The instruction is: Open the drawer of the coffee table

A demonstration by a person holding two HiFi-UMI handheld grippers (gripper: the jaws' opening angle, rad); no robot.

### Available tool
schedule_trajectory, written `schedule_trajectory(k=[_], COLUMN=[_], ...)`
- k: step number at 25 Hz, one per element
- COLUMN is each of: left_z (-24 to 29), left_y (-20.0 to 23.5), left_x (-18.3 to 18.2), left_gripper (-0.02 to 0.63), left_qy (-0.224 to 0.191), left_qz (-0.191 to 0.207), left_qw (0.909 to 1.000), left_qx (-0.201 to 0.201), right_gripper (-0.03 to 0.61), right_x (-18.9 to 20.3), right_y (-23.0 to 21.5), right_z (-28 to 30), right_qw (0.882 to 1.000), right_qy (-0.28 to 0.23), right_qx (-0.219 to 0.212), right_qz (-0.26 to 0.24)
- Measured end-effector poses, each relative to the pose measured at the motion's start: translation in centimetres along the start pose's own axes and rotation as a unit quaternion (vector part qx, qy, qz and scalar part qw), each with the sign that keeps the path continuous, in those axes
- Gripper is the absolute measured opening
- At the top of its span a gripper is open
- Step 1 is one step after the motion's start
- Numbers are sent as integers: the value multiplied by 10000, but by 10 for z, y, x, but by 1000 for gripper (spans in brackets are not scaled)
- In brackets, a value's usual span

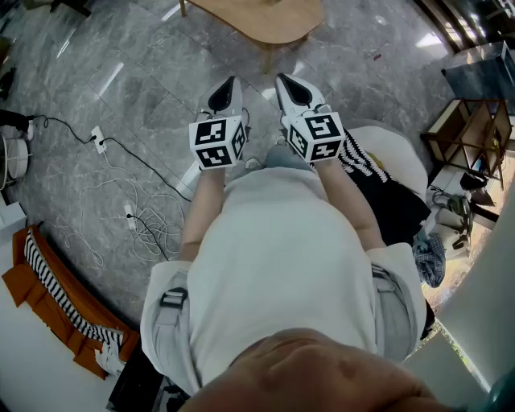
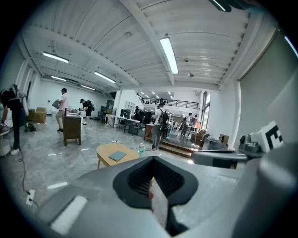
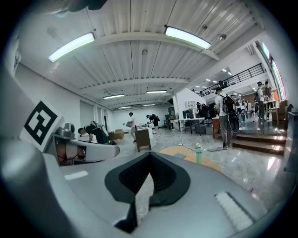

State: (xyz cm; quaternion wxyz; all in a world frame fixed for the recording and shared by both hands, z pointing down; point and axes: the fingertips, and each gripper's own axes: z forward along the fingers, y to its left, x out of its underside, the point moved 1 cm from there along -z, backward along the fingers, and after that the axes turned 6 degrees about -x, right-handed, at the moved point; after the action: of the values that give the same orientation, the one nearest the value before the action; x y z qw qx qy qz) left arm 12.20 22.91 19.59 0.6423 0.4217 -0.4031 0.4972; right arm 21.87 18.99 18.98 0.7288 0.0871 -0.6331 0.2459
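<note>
The light wooden coffee table (image 1: 261,18) stands on the grey stone floor some way ahead of me, and no drawer shows on it. In the left gripper view the coffee table (image 2: 108,151) carries a dark flat pad (image 2: 117,155) and a bottle (image 2: 141,150). The right gripper view shows the same coffee table (image 3: 179,152) and bottle (image 3: 199,154). My left gripper (image 1: 228,87) and right gripper (image 1: 286,82) are held side by side in the air, well short of the table. Both are shut with nothing between the jaws, as seen on the left gripper (image 2: 153,161) and the right gripper (image 3: 150,156).
White cables and power strips (image 1: 129,216) lie on the floor at the left. An orange striped piece (image 1: 56,298) sits lower left. At the right are a white seat with black cloth (image 1: 398,173) and a wooden shelf (image 1: 475,133). Several people stand far off in the hall.
</note>
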Motion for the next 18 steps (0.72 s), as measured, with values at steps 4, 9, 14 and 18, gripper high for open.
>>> schedule_trajectory(k=[4, 9, 14, 18], left_z=[-9, -13, -15, -15], left_y=[1, 6, 13, 19], left_x=[2, 1, 1, 3], left_gripper=[2, 2, 2, 2], left_qy=[-18, -22, -33, -19], left_qz=[10, 24, -20, -1], left_qw=[10000, 10000, 10000, 10000], left_qx=[-12, 29, 86, 72], right_gripper=[-3, -3, 0, 0], right_x=[-1, -3, -2, 0], right_y=[10, 21, 28, 33], right_z=[-5, -3, 0, 5], right_qw=[10000, 9999, 9999, 10000], right_qy=[-17, -21, -94, -83], right_qx=[-51, -69, -81, -40], right_qz=[-35, -109, -2, -38])
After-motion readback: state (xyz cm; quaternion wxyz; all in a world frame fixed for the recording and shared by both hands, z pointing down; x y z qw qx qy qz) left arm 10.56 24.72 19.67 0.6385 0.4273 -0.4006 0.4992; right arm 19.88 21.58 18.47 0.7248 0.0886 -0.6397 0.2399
